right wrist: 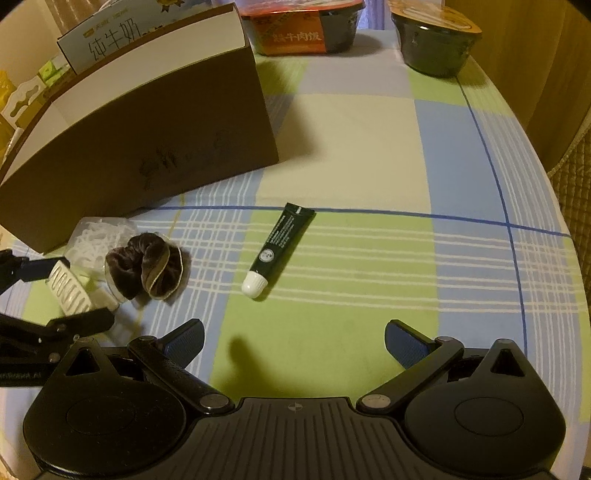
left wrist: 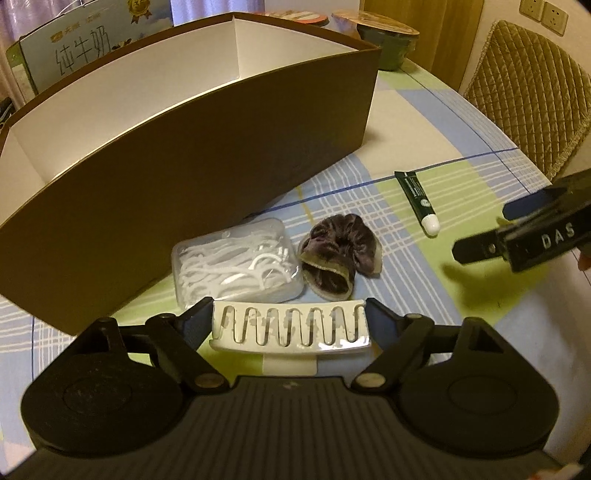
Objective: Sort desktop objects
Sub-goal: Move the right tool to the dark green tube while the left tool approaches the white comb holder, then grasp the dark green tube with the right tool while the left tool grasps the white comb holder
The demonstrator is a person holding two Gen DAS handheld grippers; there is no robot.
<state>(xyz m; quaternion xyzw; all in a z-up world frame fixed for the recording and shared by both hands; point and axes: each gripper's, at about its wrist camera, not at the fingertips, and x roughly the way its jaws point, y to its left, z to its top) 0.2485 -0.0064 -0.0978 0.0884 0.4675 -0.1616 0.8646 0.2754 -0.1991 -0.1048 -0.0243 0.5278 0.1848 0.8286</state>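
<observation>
A quilted chair (left wrist: 532, 92) stands beside the checked tablecloth (right wrist: 369, 122); 2 wall sockets (left wrist: 543, 13) above.

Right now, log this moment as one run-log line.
left gripper: closed on white hair claw clip | right gripper: open, empty, above tablecloth | dark tube, scrunchie, floss pick case: on cloth | brown box: nothing visible inside

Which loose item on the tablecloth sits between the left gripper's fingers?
The white toothed plastic hair claw; the floss-pick case, brown velvet scrunchie and dark green tube lie beyond.
</observation>
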